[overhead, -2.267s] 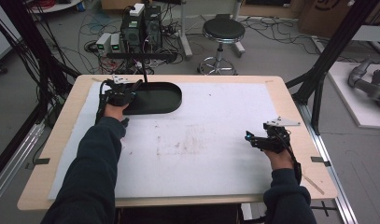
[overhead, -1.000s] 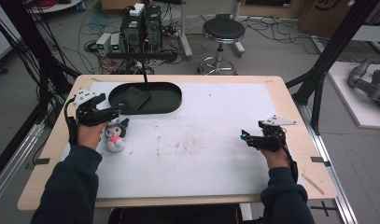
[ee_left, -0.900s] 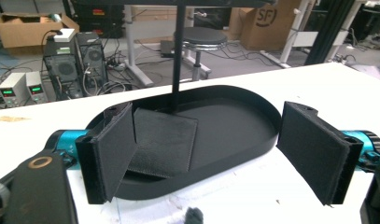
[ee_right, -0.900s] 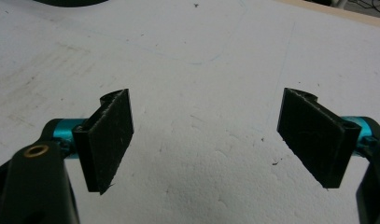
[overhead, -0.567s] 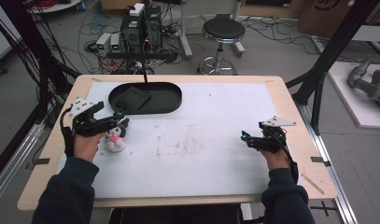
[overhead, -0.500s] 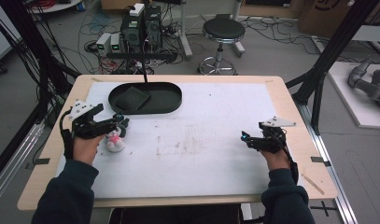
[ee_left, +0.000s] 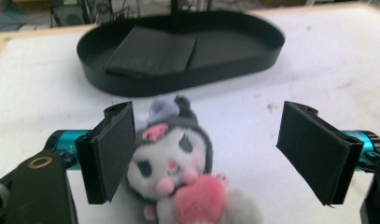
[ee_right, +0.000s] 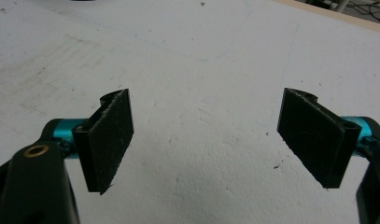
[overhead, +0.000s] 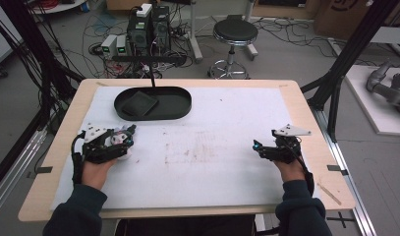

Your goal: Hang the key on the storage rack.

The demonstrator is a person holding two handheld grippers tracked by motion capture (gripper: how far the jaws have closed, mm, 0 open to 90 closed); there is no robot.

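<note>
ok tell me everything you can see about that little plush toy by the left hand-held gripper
The plush toy is a small soft doll with a white face, a dark hood, a purple bow on top, pink cheeks and a pink fuzzy heart held at its front. It lies on the white table cover, in front of the black oval tray and apart from it. It sits between the open jaws of the left hand-held gripper, close against one pad; the other pad stands well clear.

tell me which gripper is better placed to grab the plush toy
Left. The left gripper is open with the plush toy between its jaws, close to one jaw. The right gripper is open over bare mat across the table.
</note>
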